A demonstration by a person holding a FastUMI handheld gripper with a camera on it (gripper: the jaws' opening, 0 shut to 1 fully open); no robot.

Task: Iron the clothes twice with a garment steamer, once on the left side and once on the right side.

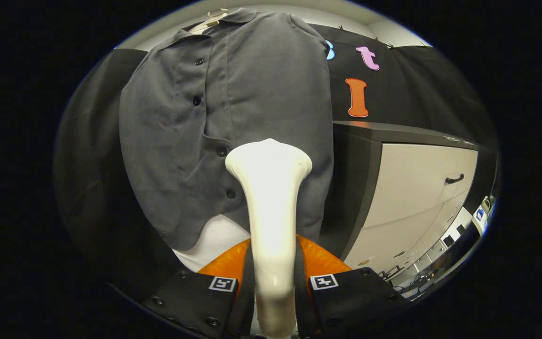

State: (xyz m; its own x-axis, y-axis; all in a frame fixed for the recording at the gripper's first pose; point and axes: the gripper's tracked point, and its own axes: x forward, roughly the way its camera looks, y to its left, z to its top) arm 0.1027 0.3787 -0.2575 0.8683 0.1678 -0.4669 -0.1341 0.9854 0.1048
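So the gripper (pixel 273 263) is clamped tight on the garment steamer (pixel 269 212), both fingers (pixel 233 263) pressing on its white handle from either side, and the handle runs straight up between them. The steamer's wide flat head sits at the top of that handle, right in front of the lower middle of the grey shirt (pixel 233 117); it looks like it's against the fabric or very close, but I can't tell for sure if it's actually touching. The shirt hangs on a pale hanger (pixel 212 19) in front of the black booth wall (pixel 421 89), buttons (pixel 196 100) running down its front placket just to the side of the steamer head. The bottom hem curves up and something white (pixel 214 240) shows under it, beside the handle. Off past the shirt on the other side there's a cabinet (pixel 421 188) with a dark top and pale drawer fronts, one with a dark handle (pixel 454 179).
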